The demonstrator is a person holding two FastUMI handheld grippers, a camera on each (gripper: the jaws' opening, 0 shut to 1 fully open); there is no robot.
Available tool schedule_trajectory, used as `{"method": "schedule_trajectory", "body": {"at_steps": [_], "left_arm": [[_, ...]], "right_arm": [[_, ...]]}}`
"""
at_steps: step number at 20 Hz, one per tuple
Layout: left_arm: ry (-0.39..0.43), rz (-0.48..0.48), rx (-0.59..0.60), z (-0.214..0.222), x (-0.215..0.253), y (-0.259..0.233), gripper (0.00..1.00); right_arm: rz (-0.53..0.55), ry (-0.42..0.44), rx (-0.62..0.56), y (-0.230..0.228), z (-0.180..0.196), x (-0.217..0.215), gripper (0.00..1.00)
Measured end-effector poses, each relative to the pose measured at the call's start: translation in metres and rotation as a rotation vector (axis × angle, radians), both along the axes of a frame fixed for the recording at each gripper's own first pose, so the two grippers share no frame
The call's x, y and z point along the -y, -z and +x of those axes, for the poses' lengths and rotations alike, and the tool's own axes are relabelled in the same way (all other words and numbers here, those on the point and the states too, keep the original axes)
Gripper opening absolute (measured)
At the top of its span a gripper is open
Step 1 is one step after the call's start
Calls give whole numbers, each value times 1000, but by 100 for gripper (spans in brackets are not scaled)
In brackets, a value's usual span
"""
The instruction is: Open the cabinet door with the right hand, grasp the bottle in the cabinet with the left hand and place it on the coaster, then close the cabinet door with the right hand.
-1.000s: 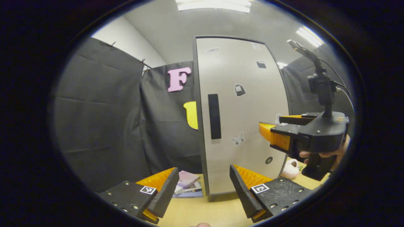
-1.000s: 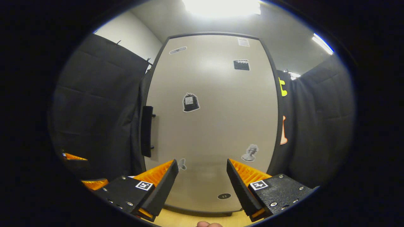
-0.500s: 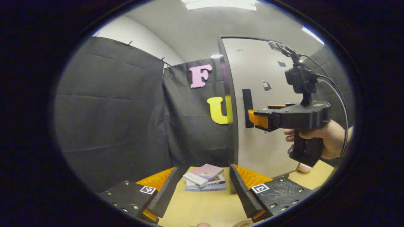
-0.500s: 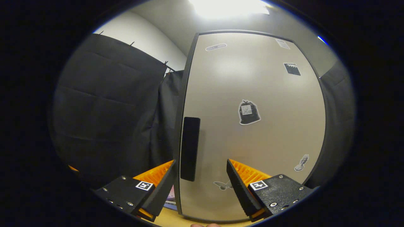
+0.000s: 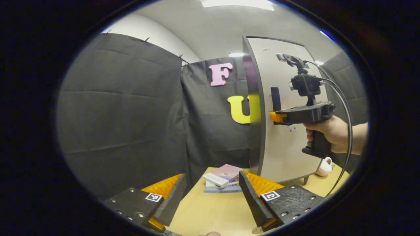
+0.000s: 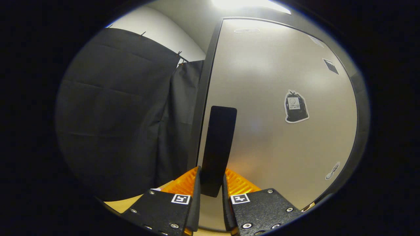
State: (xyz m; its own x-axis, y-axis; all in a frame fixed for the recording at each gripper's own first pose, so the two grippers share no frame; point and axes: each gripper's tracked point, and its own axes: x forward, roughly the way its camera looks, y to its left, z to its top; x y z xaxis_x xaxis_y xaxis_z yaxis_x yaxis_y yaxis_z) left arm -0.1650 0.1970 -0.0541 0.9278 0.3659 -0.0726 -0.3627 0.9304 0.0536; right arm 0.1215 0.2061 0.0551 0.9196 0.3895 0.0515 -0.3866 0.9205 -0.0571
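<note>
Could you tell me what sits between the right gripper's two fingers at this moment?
The cabinet door's dark handle sits between the right gripper's fingers, which press on its lower end, as seen in the right gripper view.

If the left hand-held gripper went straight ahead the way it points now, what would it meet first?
Probably the small stack of books lying on the wooden table, ahead of the open left hand-held gripper; depth is uncertain.

I count one cabinet [image 5: 288,137] with one door [image 6: 279,137] and one handle [image 6: 218,147]. On my table [image 5: 213,213]: one stack of three books [image 5: 221,178] and one small pink figure [image 5: 325,166]. Two grippers: left [image 5: 210,196], right [image 6: 210,196].
</note>
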Motion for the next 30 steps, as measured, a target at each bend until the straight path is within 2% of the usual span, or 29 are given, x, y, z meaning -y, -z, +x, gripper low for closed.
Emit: {"method": "schedule_trajectory", "body": {"at_steps": [4, 5, 6, 7, 9, 13, 14, 15, 16, 17, 18, 21, 23, 25, 28, 30], "left_arm": [[32, -11, 8, 7, 0, 2, 93], [58, -14, 6, 11, 3, 4, 93], [86, -19, 8, 15, 6, 6, 97], [113, -19, 12, 19, 10, 6, 93], [152, -13, 17, 21, 12, 6, 97], [239, -28, 51, 27, 26, 3, 97], [257, -34, 56, 31, 26, 5, 93], [268, -37, 55, 34, 26, 7, 93], [271, -38, 49, 36, 25, 10, 93], [266, -39, 47, 38, 24, 9, 89], [254, -39, 53, 38, 22, 5, 93], [218, -36, 65, 42, 24, -4, 93], [197, -35, 56, 44, 32, -9, 97], [198, -8, 68, 49, 50, -24, 93], [203, 40, 84, 66, 80, -41, 93], [210, 47, 98, 81, 102, -50, 96]], "right_arm": [[1, -3, -36, 0, -2, 2, 21], [3, -11, -40, 1, -3, 2, 21], [4, -19, -51, 2, -4, 1, 20], [9, -25, -60, 1, -6, 2, 21], [9, -37, -75, 3, -13, 5, 21], [-9, -67, -60, 2, -33, 11, 21], [-9, -74, -60, 3, -36, 13, 21], [-6, -83, -63, 3, -41, 15, 21], [-2, -90, -65, 2, -47, 16, 20], [-6, -99, -67, 2, -52, 18, 20], [-11, -112, -67, 3, -56, 20, 19], [-30, -151, -79, 3, -70, 27, 20], [-31, -183, -93, 3, -80, 33, 20], [-31, -219, -98, 2, -91, 40, 20], [-27, -264, -101, 4, -100, 54, 20], [-37, -262, -97, 6, -99, 64, 21]]}}
